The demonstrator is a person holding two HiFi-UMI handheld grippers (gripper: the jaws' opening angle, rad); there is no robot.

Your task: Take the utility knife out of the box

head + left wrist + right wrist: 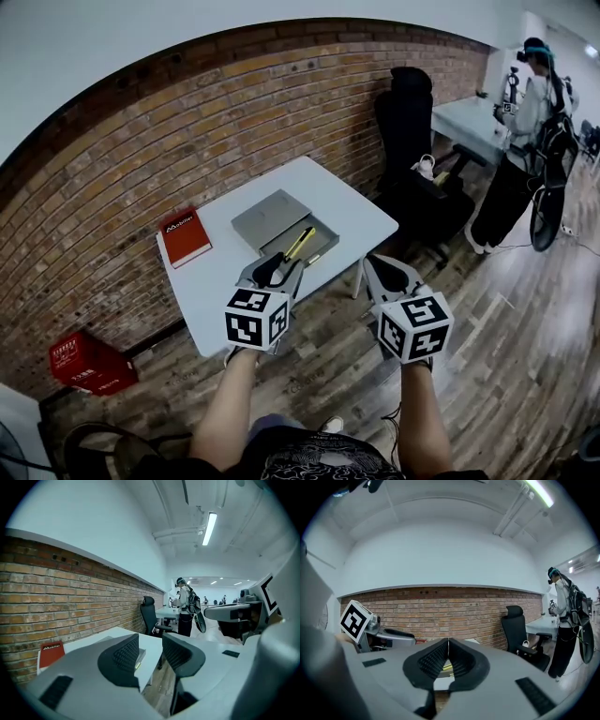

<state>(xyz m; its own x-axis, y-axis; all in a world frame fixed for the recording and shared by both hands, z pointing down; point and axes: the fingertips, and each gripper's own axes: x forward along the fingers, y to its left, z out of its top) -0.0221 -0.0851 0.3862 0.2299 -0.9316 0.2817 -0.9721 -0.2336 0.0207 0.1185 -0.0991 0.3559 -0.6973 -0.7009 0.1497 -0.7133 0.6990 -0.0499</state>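
Observation:
The grey box [323, 246] lies open on the white table [309, 183], its lid [270, 217] flat behind it. A yellow utility knife [300, 243] rests in the box. My left gripper [278, 265] hovers at the box's near edge, open with nothing between the pads; in the left gripper view [151, 644] the box [140, 656] shows just past the jaws. My right gripper [375, 267] hangs beyond the table's near right corner, over the floor, shut and empty; its pads meet in the right gripper view [448, 645].
A red book [185, 236] lies at the table's left end. A red crate [89, 361] stands on the floor at left. A black office chair [408, 141] is behind the table's right corner. A person [525, 141] stands by another table at far right.

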